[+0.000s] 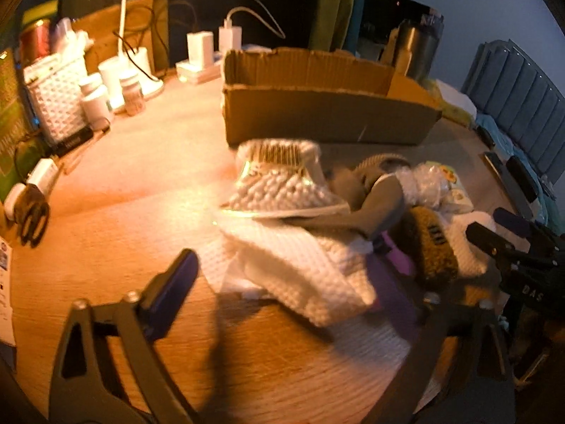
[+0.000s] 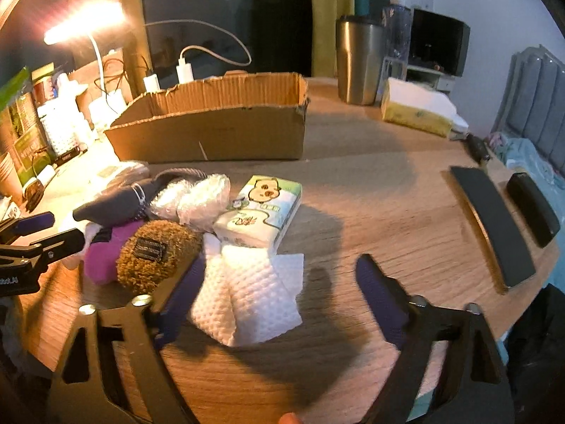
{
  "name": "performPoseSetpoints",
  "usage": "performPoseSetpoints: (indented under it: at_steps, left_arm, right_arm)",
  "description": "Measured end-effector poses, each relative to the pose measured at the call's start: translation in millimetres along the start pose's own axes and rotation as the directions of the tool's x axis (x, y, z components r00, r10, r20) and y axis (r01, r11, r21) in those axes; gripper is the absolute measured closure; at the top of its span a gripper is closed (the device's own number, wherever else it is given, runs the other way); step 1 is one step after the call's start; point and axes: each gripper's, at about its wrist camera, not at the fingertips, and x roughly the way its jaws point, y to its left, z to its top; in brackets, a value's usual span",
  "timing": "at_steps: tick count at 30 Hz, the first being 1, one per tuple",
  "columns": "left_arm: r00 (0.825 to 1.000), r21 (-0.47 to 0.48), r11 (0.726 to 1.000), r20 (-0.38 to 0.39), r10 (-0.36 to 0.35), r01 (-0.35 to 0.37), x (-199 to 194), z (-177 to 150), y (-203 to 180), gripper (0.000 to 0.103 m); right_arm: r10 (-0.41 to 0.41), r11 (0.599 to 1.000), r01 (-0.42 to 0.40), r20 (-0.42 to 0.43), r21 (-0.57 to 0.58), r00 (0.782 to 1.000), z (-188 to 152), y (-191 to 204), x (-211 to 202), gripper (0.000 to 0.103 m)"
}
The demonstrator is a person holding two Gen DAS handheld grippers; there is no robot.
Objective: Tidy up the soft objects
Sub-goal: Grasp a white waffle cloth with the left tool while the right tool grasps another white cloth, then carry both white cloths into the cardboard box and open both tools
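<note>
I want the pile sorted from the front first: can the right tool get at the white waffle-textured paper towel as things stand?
Probably yes. The right tool is open, and the white waffle-textured paper towel lies between its fingers on the wooden table, with nothing on its near part; only the tissue pack overlaps its far edge.

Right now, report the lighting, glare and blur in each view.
Left wrist view: warm glare washes over the table near the knitted slipper, with motion blur throughout. Right wrist view: the desk lamp flares at upper left, the cardboard box is sharper, and the right gripper casts a shadow.
</note>
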Motion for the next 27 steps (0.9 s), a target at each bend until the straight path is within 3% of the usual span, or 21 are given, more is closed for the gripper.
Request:
performPoseSetpoints:
  at_steps: [2, 4, 6, 8, 9, 12, 18, 27]
  left_arm:
    - [1.000, -0.011, 1.000, -0.012, -0.017, 0.017, 3.2, -1.0, 1.9, 0.012]
    - [0.999, -0.013, 0.999, -0.013, -0.038, 0.038, 4.1, -0.7, 3.4, 0.021]
    - [0.998, -0.013, 0.998, -0.010, -0.064, 0.064, 3.2, -0.1, 3.6, 0.049]
    - [0.997, -0.007, 0.997, -0.012, -0.078, 0.078, 2.4, -0.4, 3.0, 0.065]
    - [0.995, -0.005, 0.995, -0.010, -0.096, 0.096, 0.6, -0.4, 2.4, 0.075]
    - [0.990, 0.009, 0.990, 0.008, -0.137, 0.137, -8.1, -1.1, -0.1, 0.088]
    - [0.976, 0.004, 0.977, 0.057, -0.211, 0.211, -28.8, 0.0, 1.4, 0.094]
    - [0.954, 0.038, 0.970, 0.176, -0.244, 0.241, -75.4, 18.7, -0.4, 0.094]
  right_arm:
    - [0.007, 1.000, -0.007, -0.022, -0.006, 1.000, -1.0, 0.6, 6.3, 0.033]
    - [0.015, 1.000, -0.016, -0.050, -0.012, 0.999, -3.2, 1.2, 13.2, 0.041]
    - [0.020, 0.999, -0.022, -0.065, -0.027, 0.998, -6.3, 3.1, 16.5, 0.048]
    - [0.040, 0.998, -0.043, -0.062, -0.046, 0.997, -7.8, 6.6, 14.3, 0.072]
    - [0.048, 0.997, -0.052, -0.062, -0.055, 0.997, -8.4, 8.9, 12.6, 0.076]
    - [0.051, 0.995, -0.055, -0.050, -0.079, 0.997, -7.9, 12.8, 4.7, 0.087]
    - [0.040, 0.995, -0.036, 0.046, -0.093, 0.998, 4.6, 11.5, -30.8, 0.091]
    - [0.038, 0.995, -0.020, 0.181, -0.100, 0.983, 33.0, 8.2, -77.7, 0.091]
